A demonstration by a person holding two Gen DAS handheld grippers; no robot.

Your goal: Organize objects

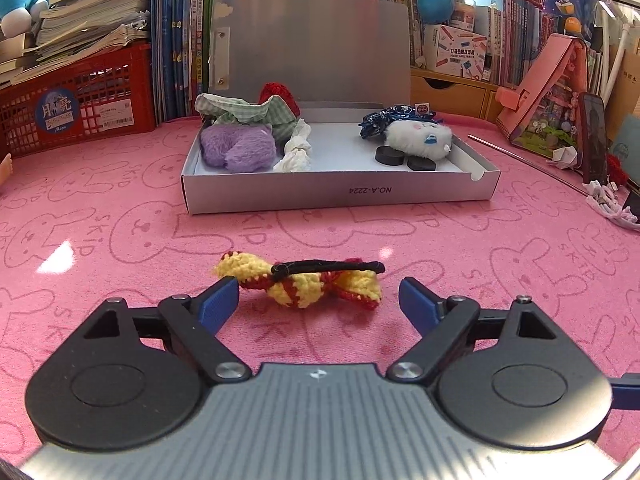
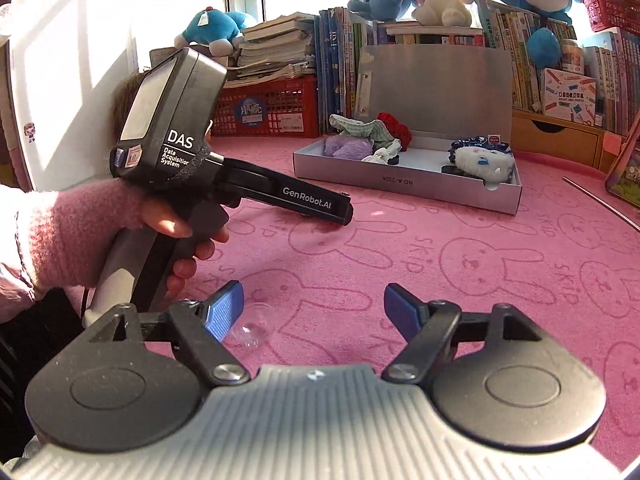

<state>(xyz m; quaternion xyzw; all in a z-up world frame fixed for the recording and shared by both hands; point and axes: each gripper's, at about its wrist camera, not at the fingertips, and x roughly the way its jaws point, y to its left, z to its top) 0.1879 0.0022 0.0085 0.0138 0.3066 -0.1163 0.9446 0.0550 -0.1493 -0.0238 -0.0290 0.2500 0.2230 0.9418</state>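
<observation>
A yellow-and-red crocheted bow (image 1: 304, 284) with a black hair tie lies on the pink cloth, just ahead of my left gripper (image 1: 319, 294). Its blue pads stand wide apart on either side of the bow's near edge, not pressing it. Beyond sits an open white box (image 1: 340, 194) holding a purple plush, checked fabric, a white knotted cloth, a white fluffy toy and black discs. My right gripper (image 2: 314, 300) is open over the bare cloth; a small clear plastic piece (image 2: 252, 330) lies by its left pad. The same box (image 2: 404, 184) shows farther back.
A hand in a pink sleeve (image 2: 80, 232) holds the left gripper's body (image 2: 176, 128) at the left of the right wrist view. A red crate (image 1: 76, 108), stacked books and plush toys line the back. A pink toy house (image 1: 552, 112) and a thin metal rod (image 1: 528, 160) lie at right.
</observation>
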